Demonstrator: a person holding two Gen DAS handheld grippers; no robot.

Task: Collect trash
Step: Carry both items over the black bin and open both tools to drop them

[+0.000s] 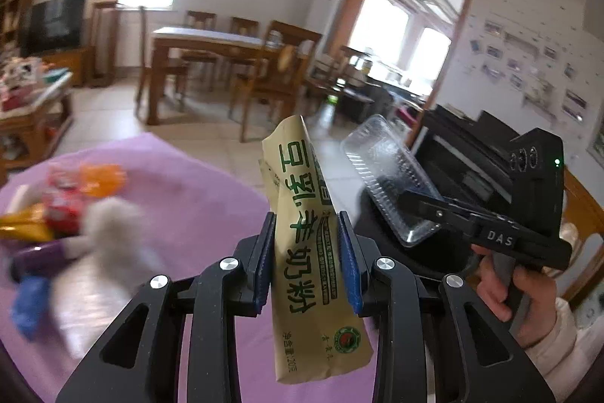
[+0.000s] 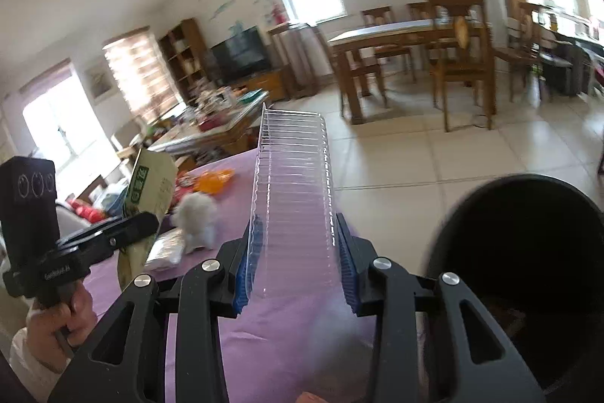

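My left fingers (image 1: 306, 259) pinch a tan packet (image 1: 309, 252) at frame centre; my right fingers (image 2: 298, 263) clamp a clear tray (image 2: 292, 199) upright at centre, black bin (image 2: 528, 270) lower right.

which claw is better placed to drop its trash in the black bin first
Right, probably. The right claw holds the clear plastic tray with the black bin open just beside it on that side. The left claw, gripping the beige powder packet, is farther over the purple cloth.
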